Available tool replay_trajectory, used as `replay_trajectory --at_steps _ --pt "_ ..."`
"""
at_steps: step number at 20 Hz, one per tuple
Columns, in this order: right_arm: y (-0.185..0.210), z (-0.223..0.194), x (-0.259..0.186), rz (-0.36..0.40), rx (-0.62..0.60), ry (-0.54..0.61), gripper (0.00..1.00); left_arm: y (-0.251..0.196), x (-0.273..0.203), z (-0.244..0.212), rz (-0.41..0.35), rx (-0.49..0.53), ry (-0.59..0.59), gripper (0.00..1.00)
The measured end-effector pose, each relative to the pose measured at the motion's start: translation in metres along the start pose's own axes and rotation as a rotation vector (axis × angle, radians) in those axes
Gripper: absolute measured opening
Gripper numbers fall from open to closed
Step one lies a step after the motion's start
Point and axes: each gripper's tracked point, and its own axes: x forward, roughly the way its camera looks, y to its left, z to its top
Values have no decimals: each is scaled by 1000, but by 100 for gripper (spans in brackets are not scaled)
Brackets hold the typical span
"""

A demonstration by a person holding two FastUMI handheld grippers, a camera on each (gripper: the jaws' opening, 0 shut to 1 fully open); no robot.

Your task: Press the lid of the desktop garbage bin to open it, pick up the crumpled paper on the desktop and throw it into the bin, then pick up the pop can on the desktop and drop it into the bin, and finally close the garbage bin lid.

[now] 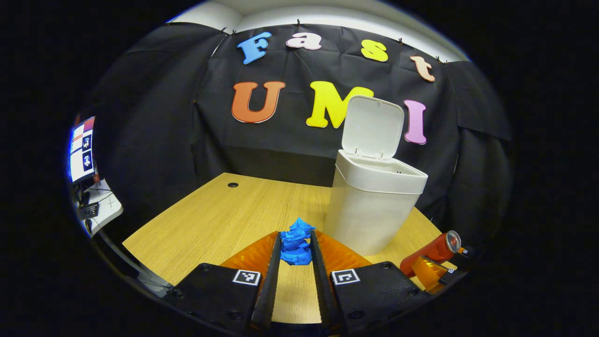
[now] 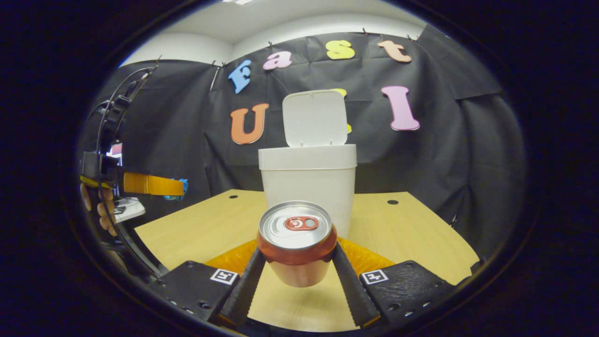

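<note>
**Both tongs loaded, bin lid up**

Left gripper [image 1: 295, 250], in the left gripper view: the two fingers are closed on the crumpled paper [image 1: 295, 242], a blue wad pinched between the tips and held above the table [image 1: 210, 224]. Nothing else lies between the fingers.

Right gripper [image 2: 297, 262], in the right gripper view: the fingers are clamped on the pop can [image 2: 297, 241], one on each side of its body. The can's silver top with the pull tab faces the camera, so it lies pointing back along the fingers, clear of the wood.

Outward from the left gripper: the garbage bin [image 1: 369, 206] stands at about 1 o'clock from the paper, just beyond the right finger, on the table. Its lid [image 1: 373, 126] is swung up on the rear hinge and the mouth is open. At 4 o'clock, low at the table's edge, the can shows again, red-bodied and tilted, with the other gripper's tips on it.

Outward from the right gripper: the bin sits at 12 o'clock, directly behind the can, lid upright. At 9 o'clock the left gripper shows side-on, raised off the table, a scrap of blue paper at its tip and a hand [image 2: 100, 210] around its grip. A monitor [image 1: 83, 150] sits at 9 o'clock in the left gripper view, beyond the table.
</note>
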Motion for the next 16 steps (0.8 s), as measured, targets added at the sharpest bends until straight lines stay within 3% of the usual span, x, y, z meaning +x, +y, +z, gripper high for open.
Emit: replay_trajectory --at_steps 4,8,10,16 --pt "-11 25 -19 1 -15 -67 80 -25 0 40 -18 26 -68 41" --pt "-31 43 -31 -60 -49 -135 81 -49 13 82 -11 43 -119 41" --pt "-40 46 -35 -93 -57 -142 80 -62 25 97 -11 63 -125 41" --pt "-59 50 -38 -81 18 -126 80 -103 64 148 -8 54 -141 41"
